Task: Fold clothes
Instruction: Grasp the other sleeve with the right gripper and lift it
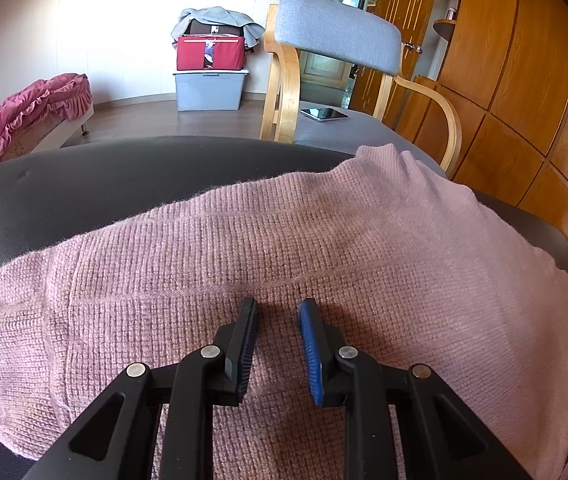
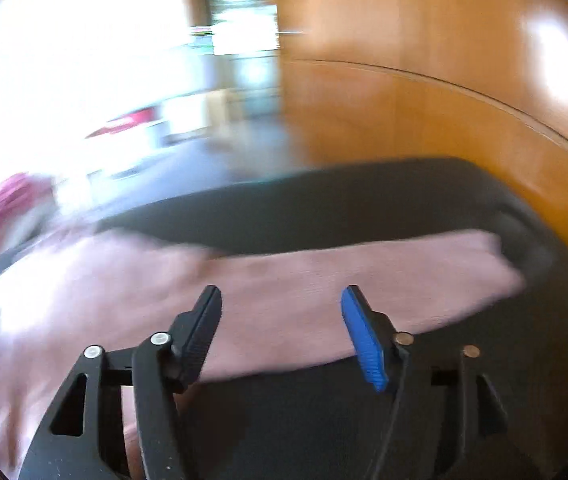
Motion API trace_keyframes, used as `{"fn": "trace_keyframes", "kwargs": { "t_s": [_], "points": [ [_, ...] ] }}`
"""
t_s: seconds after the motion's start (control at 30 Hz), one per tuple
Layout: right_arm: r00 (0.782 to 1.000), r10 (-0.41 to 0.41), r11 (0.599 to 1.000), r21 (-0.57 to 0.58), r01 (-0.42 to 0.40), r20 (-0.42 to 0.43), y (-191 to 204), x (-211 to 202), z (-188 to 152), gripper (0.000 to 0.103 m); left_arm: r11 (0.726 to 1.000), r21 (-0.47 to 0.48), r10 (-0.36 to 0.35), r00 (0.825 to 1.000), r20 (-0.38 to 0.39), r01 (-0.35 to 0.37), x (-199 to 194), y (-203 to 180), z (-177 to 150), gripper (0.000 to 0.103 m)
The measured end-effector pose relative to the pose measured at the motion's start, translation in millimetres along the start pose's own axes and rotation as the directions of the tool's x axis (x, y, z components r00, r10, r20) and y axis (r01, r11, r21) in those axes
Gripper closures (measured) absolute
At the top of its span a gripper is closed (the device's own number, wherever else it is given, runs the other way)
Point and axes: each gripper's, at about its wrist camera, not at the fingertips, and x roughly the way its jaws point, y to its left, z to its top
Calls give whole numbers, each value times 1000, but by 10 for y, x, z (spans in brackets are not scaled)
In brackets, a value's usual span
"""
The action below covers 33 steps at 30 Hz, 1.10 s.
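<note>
**Pink knit spread on the dark tabletop, both claws empty**

Across the dark tabletop (image 1: 84, 184) lies a pink knitted garment (image 1: 284, 248), covering most of the near surface in the left wrist view and reaching toward the tabletop's right edge. Its far edge runs in a curve from lower left to upper right, and a bunched fold rises at the far right end.

Just above the knit sits the left claw (image 1: 279, 312), its jaws a narrow way apart with only the fabric's surface showing in the gap; the pads do not pinch any cloth. One pad is black, the other blue.

From the right wrist view, heavily blurred, the right claw (image 2: 282, 296) stands wide open with nothing between its fingers. A flat strip of the same pink garment (image 2: 363, 276) stretches from left to right ahead of it on the tabletop (image 2: 363, 200).

Beyond the tabletop stand a wooden chair with a grey padded back (image 1: 335, 32), a phone (image 1: 323, 114) lying on its seat, a grey storage box (image 1: 210, 90) topped by a red case (image 1: 210, 52), and wooden wall panels (image 1: 523, 80).
</note>
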Motion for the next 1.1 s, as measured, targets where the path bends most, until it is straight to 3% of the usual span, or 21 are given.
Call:
{"fn": "trace_keyframes", "kwargs": {
  "t_s": [0.07, 0.1, 0.2, 0.27, 0.4, 0.43, 0.47, 0.5, 0.63, 0.8, 0.93, 0.97, 1.03, 1.1],
  "points": [
    [986, 158, 978, -127, -163, -49, 512, -123, -98, 37, 1000, -6, -8, 1000, 0, 8, -4, 10, 0, 82],
    [976, 199, 959, -187, -212, -85, 763, -160, -159, 37, 1000, -9, -10, 1000, 0, 10, -5, 12, -1, 82],
    [960, 205, 921, -295, -255, -189, 1343, -243, -421, 37, 1000, -15, -17, 1000, 0, 17, -6, 17, -2, 82],
    [932, 236, 907, -283, -313, -274, 1478, -207, -572, 37, 1000, -18, -22, 1000, 0, 22, -8, 21, -4, 82],
    [885, 199, 913, -249, -323, -420, 1343, 35, -852, 39, 999, -31, -37, 999, 0, 37, -14, 46, -6, 82],
    [876, 194, 911, -250, -328, -441, 1343, 49, -931, 50, 999, -36, -41, 999, 1, 41, -15, 53, -7, 82],
    [866, 195, 908, -250, -337, -460, 1333, 45, -1006, 86, 998, -39, -46, 999, 1, 46, -15, 59, -7, 82],
    [857, 213, 900, -246, -359, -470, 1284, -33, -1064, 96, 998, -42, -49, 999, 1, 49, -16, 64, -8, 82],
    [857, 177, 892, -289, -348, -484, 1200, -379, -1223, 97, 997, -53, -62, 998, 1, 62, -17, 89, -12, 82],
    [853, 114, 923, -262, -280, -509, 828, -809, -1404, 97, 997, -53, -62, 998, 0, 62, -23, 105, -17, 82],
    [791, 78, 916, -268, -297, -607, 663, -989, -1765, 96, 997, -52, -63, 998, 0, 63, -26, 118, -17, 82],
    [780, 52, 916, -282, -286, -623, 641, -1009, -1842, 91, 997, -52, -64, 998, 0, 64, -27, 124, -15, 81],
    [809, -8, 922, -317, -221, -587, 597, -1072, -1843, 90, 997, -52, -64, 998, 0, 64, -28, 131, -13, 81],
    [870, 20, 945, -274, -178, -493, 525, -1186, -1663, 87, 997, -51, -64, 998, 0, 64, -29, 137, -10, 81]
  ]
}}
